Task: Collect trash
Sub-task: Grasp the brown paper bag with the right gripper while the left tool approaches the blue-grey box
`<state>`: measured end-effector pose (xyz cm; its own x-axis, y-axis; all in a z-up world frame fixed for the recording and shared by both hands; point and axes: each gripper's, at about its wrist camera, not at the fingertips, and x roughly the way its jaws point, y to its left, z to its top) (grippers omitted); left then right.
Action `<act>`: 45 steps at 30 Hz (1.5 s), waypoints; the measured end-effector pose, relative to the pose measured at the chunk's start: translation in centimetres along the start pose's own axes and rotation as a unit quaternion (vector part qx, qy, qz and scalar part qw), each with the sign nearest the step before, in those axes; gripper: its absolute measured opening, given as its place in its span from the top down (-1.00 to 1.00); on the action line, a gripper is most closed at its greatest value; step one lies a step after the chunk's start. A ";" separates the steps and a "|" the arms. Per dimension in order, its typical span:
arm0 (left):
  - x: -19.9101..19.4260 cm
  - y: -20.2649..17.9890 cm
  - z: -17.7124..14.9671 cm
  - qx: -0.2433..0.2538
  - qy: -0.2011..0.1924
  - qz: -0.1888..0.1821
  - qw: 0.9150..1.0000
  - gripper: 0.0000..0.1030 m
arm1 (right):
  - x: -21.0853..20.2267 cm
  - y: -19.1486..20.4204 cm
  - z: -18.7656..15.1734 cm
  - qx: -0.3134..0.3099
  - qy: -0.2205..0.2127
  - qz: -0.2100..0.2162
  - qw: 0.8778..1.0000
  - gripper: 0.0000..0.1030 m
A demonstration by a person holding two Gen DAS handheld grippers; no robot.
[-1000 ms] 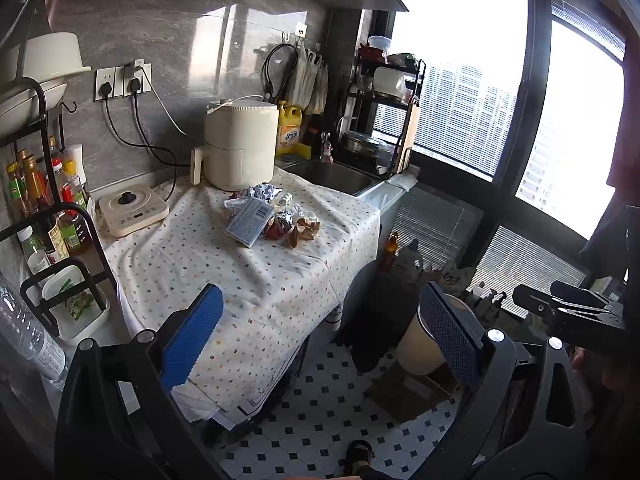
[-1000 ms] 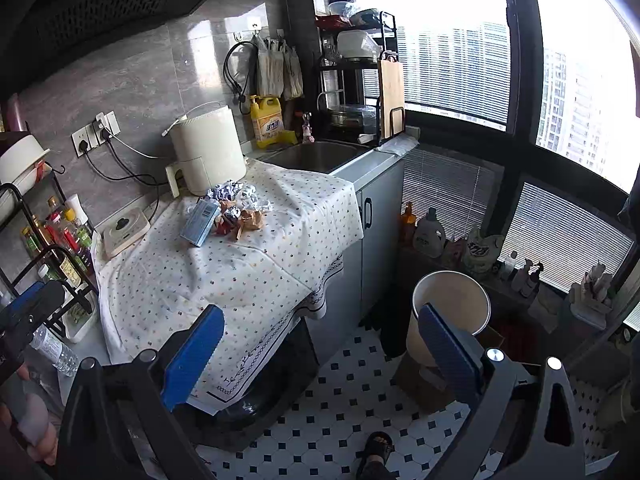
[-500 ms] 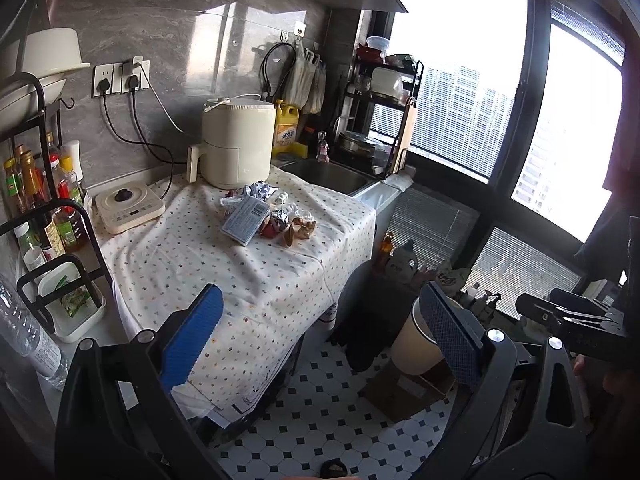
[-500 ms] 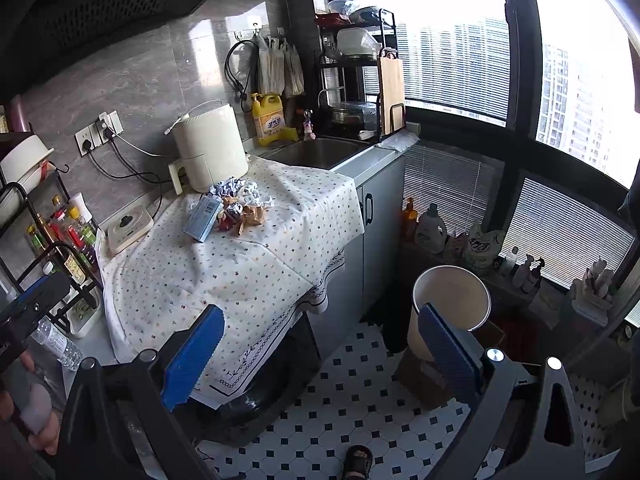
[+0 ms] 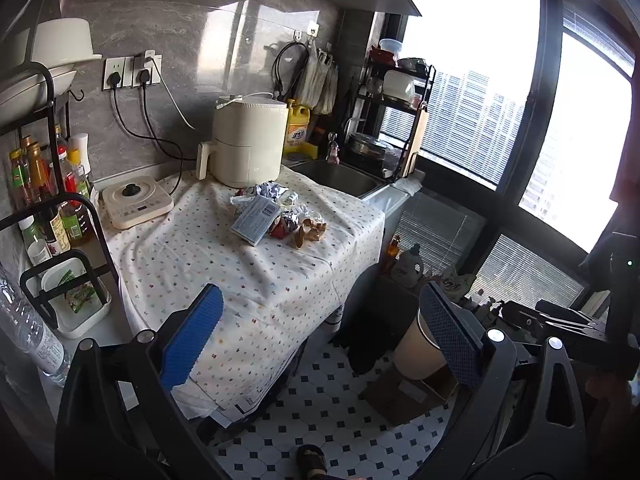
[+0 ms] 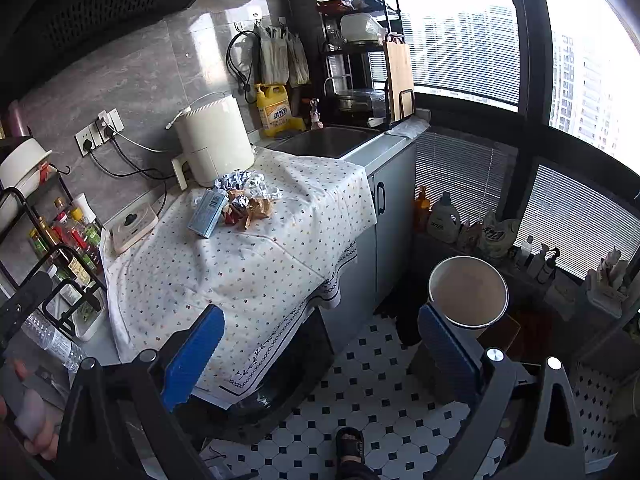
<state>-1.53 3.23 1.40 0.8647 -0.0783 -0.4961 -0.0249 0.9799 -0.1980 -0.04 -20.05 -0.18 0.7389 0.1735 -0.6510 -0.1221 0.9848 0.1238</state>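
Both grippers hang in the air in front of the counter, well apart from the trash. The left gripper [image 5: 320, 336] has its jaws spread wide with nothing between the blue pads [image 5: 192, 340], and the right gripper [image 6: 320, 348] is the same, wide apart and empty. The trash [image 5: 276, 214] lies in a small heap on the dotted cloth [image 5: 248, 272] that covers the counter, just in front of the white cooker [image 5: 248, 140]. In the heap a flat grey-blue box [image 5: 255, 219] leans at the left, crumpled foil [image 5: 264, 191] sits behind it near the cooker, and brown paper scraps [image 5: 310, 230] lie at the right, with a red-and-dark wrapper between the box and the scraps. From the right wrist view the same heap [image 6: 238, 200] is seen near the far end of the cloth [image 6: 240, 264], with the box [image 6: 208, 212] at its left edge. A paper bin [image 6: 468, 292] stands open on the tiled floor [image 6: 368, 380], beside the cabinet and below the window, well apart from the heap; its inside looks bare as far as it shows. A small white hob [image 5: 136, 200] sits left of the cloth, a rack of bottles [image 5: 44, 196] stands at the far left, and the sink [image 5: 336, 176] lies behind the cloth to the right, with a yellow jug [image 5: 296, 128] beside the cooker.
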 end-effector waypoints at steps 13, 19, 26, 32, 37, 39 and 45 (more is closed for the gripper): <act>5.5 1.9 1.7 -0.024 0.001 0.051 0.998 -0.89 | 10.9 2.2 5.0 -0.024 0.037 0.082 0.996 -0.59; 10.7 3.3 3.7 -0.054 0.002 0.091 0.994 -0.76 | 20.6 3.9 9.5 -0.066 0.077 0.130 0.986 -0.32; 16.8 3.6 5.1 -0.086 0.018 0.139 0.986 -0.60 | 29.5 5.0 13.8 -0.107 0.111 0.165 0.974 -0.31; 19.3 3.6 5.2 -0.119 0.024 0.182 0.976 -0.59 | 35.6 6.4 15.4 -0.139 0.146 0.196 0.960 -0.49; 19.8 4.4 4.3 -0.142 0.042 0.223 0.963 -0.59 | 39.6 8.2 15.8 -0.139 0.175 0.218 0.950 -0.49; 19.8 4.7 4.0 -0.147 0.051 0.237 0.959 -0.59 | 40.9 8.9 15.9 -0.132 0.183 0.222 0.949 -0.49; 20.3 5.7 3.9 -0.150 0.071 0.255 0.953 -0.59 | 44.7 10.1 15.6 -0.123 0.222 0.226 0.940 -0.17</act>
<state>17.83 7.92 -6.45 0.6263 0.3487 -0.6972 -0.5835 0.8028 -0.1227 42.10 -2.50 -16.34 0.2317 0.5101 -0.8283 -0.5477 0.7721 0.3222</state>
